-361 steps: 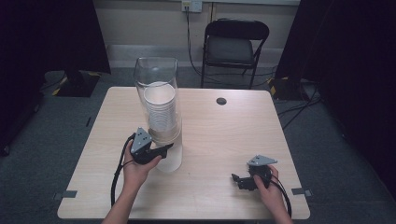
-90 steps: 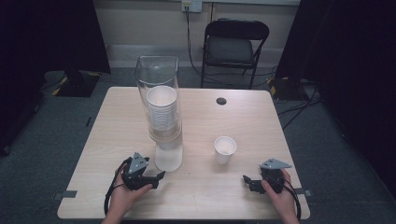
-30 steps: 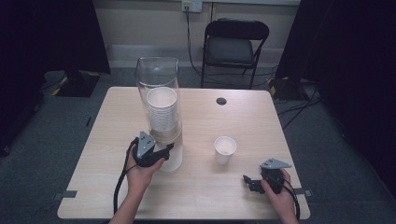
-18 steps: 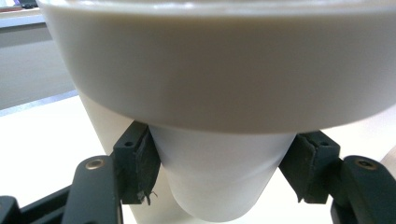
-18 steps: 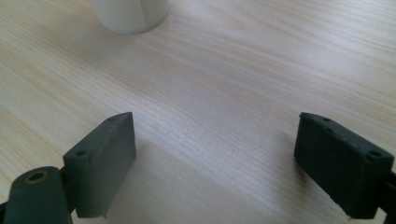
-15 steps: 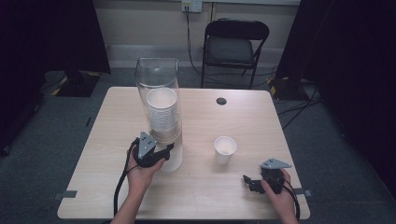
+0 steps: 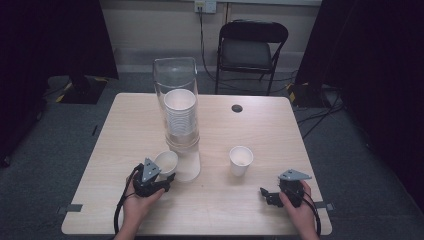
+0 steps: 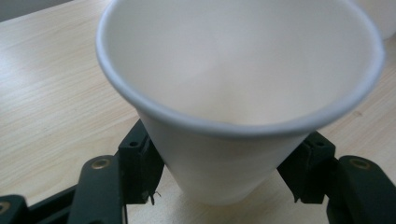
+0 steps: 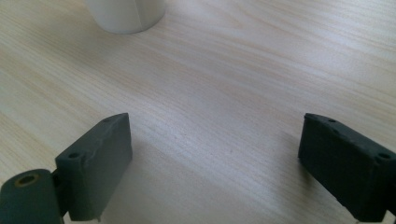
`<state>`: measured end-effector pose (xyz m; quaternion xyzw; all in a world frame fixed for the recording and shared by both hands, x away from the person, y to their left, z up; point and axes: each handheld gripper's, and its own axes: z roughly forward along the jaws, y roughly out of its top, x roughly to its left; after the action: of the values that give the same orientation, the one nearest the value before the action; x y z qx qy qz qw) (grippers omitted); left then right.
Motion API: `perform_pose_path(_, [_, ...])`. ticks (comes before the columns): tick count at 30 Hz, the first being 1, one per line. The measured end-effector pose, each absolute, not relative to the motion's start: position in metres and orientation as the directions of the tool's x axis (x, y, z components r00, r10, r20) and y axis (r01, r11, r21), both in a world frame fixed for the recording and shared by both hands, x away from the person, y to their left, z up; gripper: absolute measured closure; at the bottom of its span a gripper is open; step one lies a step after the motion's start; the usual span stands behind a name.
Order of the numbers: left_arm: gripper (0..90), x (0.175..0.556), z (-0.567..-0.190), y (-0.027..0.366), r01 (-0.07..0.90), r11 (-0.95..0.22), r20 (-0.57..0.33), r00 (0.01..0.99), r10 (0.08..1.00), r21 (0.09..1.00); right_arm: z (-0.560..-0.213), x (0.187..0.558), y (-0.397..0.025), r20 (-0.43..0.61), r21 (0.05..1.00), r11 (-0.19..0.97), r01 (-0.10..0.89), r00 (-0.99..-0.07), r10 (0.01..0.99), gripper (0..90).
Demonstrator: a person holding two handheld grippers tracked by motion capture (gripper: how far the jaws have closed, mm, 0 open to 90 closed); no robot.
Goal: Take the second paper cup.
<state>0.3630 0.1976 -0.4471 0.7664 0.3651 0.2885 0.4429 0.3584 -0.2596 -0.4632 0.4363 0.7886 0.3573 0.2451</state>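
Holding a white paper cup [image 8: 238, 93] in my left gripper [image 7: 159, 176] right now, jaws pressed on both sides of its lower wall, mouth tipped toward the camera and nothing inside it. From the high view the cup sits just in front of the base of the clear dispenser tube [image 7: 176, 100], which has a stack of cups [image 7: 180, 117] nested in it. My guess is the next move carries this one out to the right, toward the second cup [image 7: 241, 161] that stands upright and empty on the tabletop [image 7: 280, 130], between the tube and my right gripper [image 7: 270, 196]. That right gripper rests on the tabletop near the front edge with its jaws spread wide and nothing between them, well apart from the held cup, so the left one is clearly nearer.
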Motion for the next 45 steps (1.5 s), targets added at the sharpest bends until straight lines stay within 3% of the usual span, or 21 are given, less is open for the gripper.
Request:
perform_pose_path(5, [36.5, 0.360, -0.450, 0.207, 0.307, -0.352, 0.136, 0.552, 0.822, 0.884, -0.463, 0.358, -0.259, -0.075, 0.778, 0.363, 0.512, -0.498, 0.864, 9.0])
perform_pose_path(14, [34.1, 0.375, -0.462, 0.254, 0.416, -0.238, 0.053, 0.410, 0.911, 0.878, -0.463, 0.358, -0.260, -0.075, 0.778, 0.364, 0.512, -0.499, 0.863, 9.0])
perform_pose_path(21, [32.5, 0.387, -0.466, 0.257, 0.392, -0.214, 0.061, 0.369, 0.928, 0.895, -0.463, 0.358, -0.260, -0.075, 0.778, 0.363, 0.513, -0.499, 0.863, 9.0])
perform_pose_path(26, [29.8, 0.386, -0.466, 0.258, 0.410, -0.202, 0.041, 0.367, 0.929, 0.889, -0.463, 0.358, -0.260, -0.075, 0.778, 0.363, 0.512, -0.498, 0.864, 8.9])
perform_pose_path(28, [16.1, 0.382, -0.466, 0.260, 0.459, -0.226, 0.039, 0.381, 0.924, 0.859, -0.463, 0.358, -0.260, -0.075, 0.778, 0.364, 0.512, -0.499, 0.863, 9.0])
perform_pose_path(45, [16.1, 0.336, -0.468, 0.306, 0.464, -0.287, 0.017, 0.504, 0.864, 0.838, -0.463, 0.358, -0.260, -0.075, 0.778, 0.363, 0.512, -0.498, 0.864, 9.0])
